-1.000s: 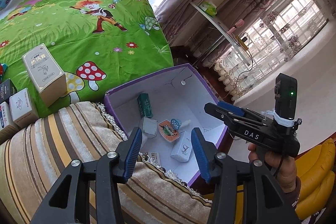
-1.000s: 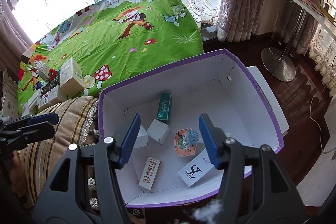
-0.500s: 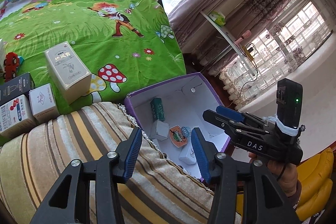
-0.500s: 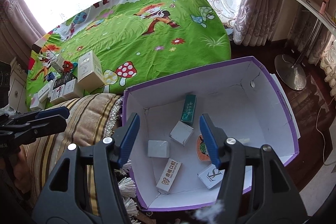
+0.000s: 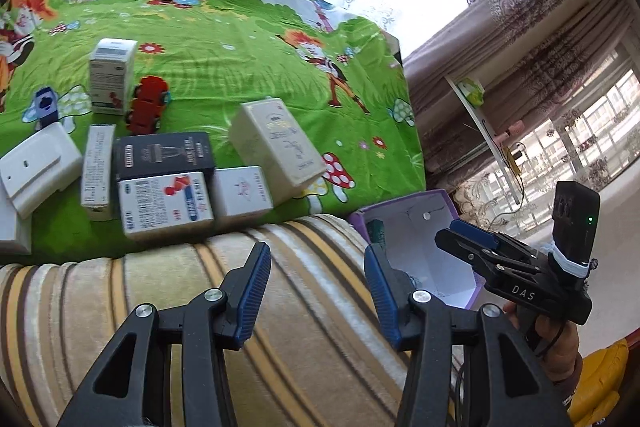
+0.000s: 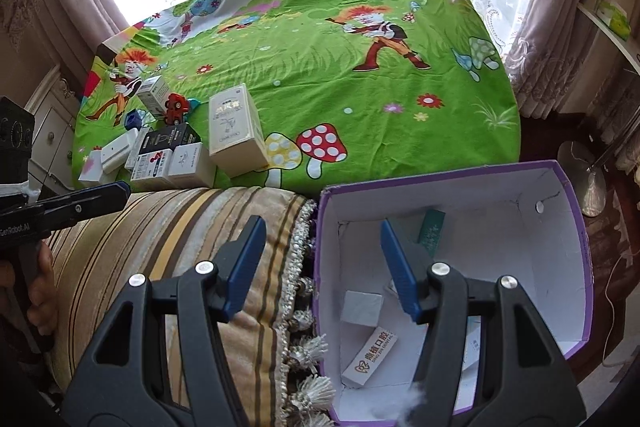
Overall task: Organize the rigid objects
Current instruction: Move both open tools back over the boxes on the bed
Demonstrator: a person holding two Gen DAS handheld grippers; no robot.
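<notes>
Several small boxes lie on the green cartoon cloth: a tall cream box (image 5: 276,143) (image 6: 236,131), a black box (image 5: 164,155), a white box with red print (image 5: 164,203), a small white box (image 5: 240,191) and a red toy car (image 5: 146,103). A purple box (image 6: 576,211) (image 5: 400,211) with a white inside holds several small items, among them a green carton (image 6: 431,231) and a white carton (image 6: 370,353). My left gripper (image 5: 316,295) is open and empty over the striped cushion. My right gripper (image 6: 320,263) is open and empty over the purple box's left rim.
A striped cushion (image 5: 120,307) with tassels (image 6: 308,347) lies between the cloth and the purple box. A white device (image 5: 36,163) and more boxes sit at the cloth's left. Curtains, a window and a shelf stand to the right.
Both grippers have swung left, away from the purple box toward the boxes on the cloth. Both stay open and empty.
</notes>
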